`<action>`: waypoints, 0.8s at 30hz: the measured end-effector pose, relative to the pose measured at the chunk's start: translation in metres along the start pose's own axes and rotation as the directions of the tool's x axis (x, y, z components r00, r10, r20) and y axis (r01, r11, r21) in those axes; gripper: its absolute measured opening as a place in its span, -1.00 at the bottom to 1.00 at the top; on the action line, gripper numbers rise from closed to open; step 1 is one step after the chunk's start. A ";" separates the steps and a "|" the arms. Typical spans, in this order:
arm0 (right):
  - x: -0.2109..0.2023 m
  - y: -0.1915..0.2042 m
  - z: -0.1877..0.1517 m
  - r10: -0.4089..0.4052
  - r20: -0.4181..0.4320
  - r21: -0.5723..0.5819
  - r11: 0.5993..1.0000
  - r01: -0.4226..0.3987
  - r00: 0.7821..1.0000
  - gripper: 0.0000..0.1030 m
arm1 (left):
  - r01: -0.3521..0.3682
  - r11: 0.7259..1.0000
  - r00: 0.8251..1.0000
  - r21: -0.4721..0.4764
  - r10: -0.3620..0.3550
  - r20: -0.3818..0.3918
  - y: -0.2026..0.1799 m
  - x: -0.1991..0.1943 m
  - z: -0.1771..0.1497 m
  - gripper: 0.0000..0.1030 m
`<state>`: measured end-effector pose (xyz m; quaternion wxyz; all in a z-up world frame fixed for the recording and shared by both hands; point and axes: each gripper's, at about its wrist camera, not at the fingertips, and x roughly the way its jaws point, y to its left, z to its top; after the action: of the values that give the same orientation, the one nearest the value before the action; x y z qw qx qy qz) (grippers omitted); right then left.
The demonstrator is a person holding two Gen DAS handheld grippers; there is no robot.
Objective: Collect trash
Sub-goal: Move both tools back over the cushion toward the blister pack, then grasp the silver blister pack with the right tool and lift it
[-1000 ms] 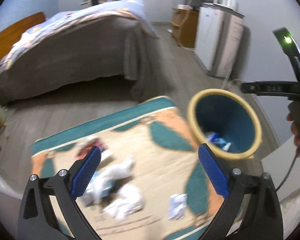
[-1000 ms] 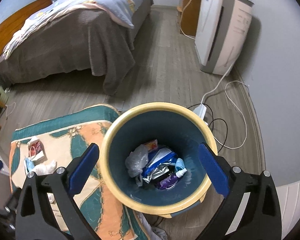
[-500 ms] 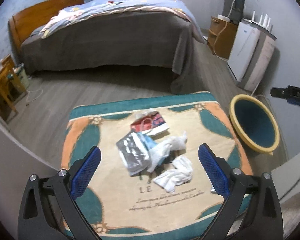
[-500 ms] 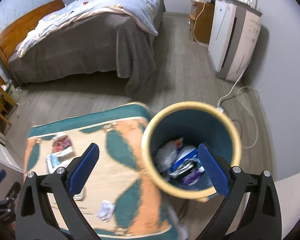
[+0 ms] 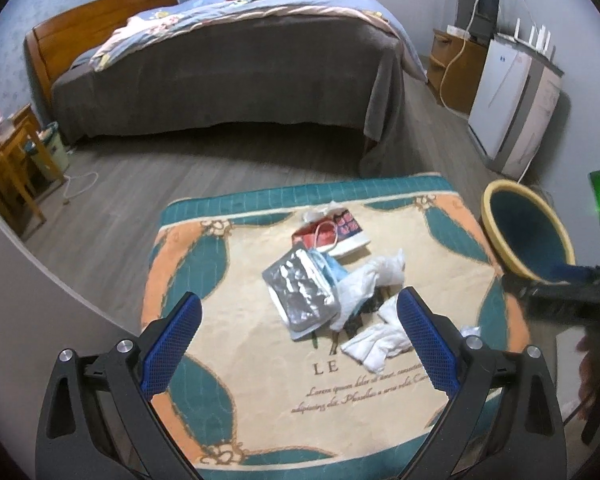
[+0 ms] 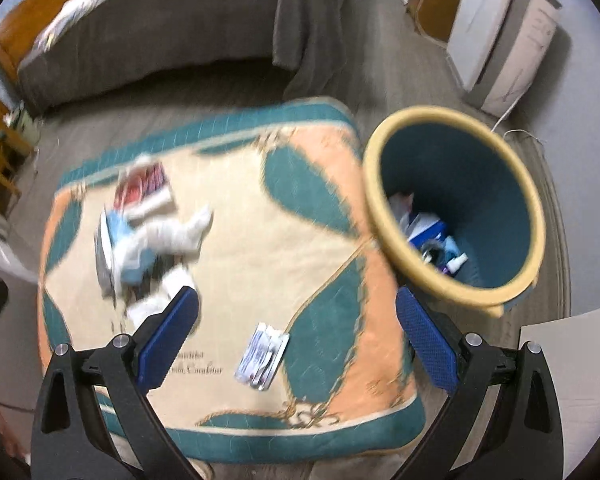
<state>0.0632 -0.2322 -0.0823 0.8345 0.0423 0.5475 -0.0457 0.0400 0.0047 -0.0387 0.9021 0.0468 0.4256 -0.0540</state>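
Roughly partway: the bin [image 6: 456, 204] off the rug's [image 5: 236, 360] right edge already holds some trash; a litter pile [image 5: 332, 292] mid-rug and a wrapper [image 6: 262, 356] near its front edge remain; both the left tool [image 5: 300, 344] and right tool [image 6: 298, 340] gape wide, empty.

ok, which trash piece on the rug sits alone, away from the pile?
The small flat white-and-blue wrapper, lying by itself near the rug's printed text, between the open right gripper's fingers; the rest is clustered.

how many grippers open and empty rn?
2. Left gripper hangs open over the trash pile on the rug; right gripper is open above the rug beside the bin. Neither holds anything.
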 end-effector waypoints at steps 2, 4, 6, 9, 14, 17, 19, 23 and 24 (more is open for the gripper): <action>0.015 0.015 -0.010 -0.034 -0.030 -0.057 0.998 0.032 0.999 0.88 | -0.010 1.000 1.000 0.019 0.010 -0.005 0.000 0.002 -0.003 0.89; 0.023 0.020 -0.014 -0.040 -0.049 -0.070 0.997 0.037 0.998 0.88 | -0.017 0.999 1.000 0.033 0.017 -0.010 0.000 0.002 -0.005 0.89; 0.031 0.022 -0.018 -0.043 -0.073 -0.072 0.997 0.037 0.996 0.88 | -0.020 0.999 1.000 0.040 0.021 -0.014 0.002 0.003 -0.007 0.89; 0.043 0.025 -0.025 -0.037 -0.112 -0.077 0.997 0.028 0.993 0.88 | -0.016 0.999 1.000 0.031 0.017 -0.021 0.006 0.005 -0.009 0.89; 0.051 0.030 -0.032 -0.022 -0.135 -0.086 0.996 0.010 0.991 0.84 | -0.017 0.999 0.999 0.034 0.018 -0.039 0.009 0.010 -0.011 0.89; 0.058 0.031 -0.035 0.011 -0.171 -0.063 0.998 -0.022 0.985 0.61 | -0.016 0.999 0.999 0.043 0.018 -0.045 0.008 0.011 -0.013 0.89; 0.063 0.029 -0.039 0.018 -0.198 -0.049 0.998 -0.028 0.980 0.43 | -0.016 0.999 0.999 0.050 0.018 -0.050 0.007 0.013 -0.014 0.89; 0.075 0.028 -0.045 0.022 -0.246 -0.051 0.998 -0.035 0.969 0.08 | -0.017 0.997 0.998 0.070 0.022 -0.066 0.000 0.020 -0.015 0.89; 0.078 0.028 -0.046 0.020 -0.255 -0.052 0.998 -0.034 0.967 0.02 | -0.018 0.997 0.997 0.077 0.023 -0.068 -0.001 0.022 -0.016 0.89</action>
<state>0.0559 -0.2011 -0.1714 0.7590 0.0319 0.6502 -0.0131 0.0415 0.0042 -0.0654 0.8849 0.0875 0.4537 -0.0593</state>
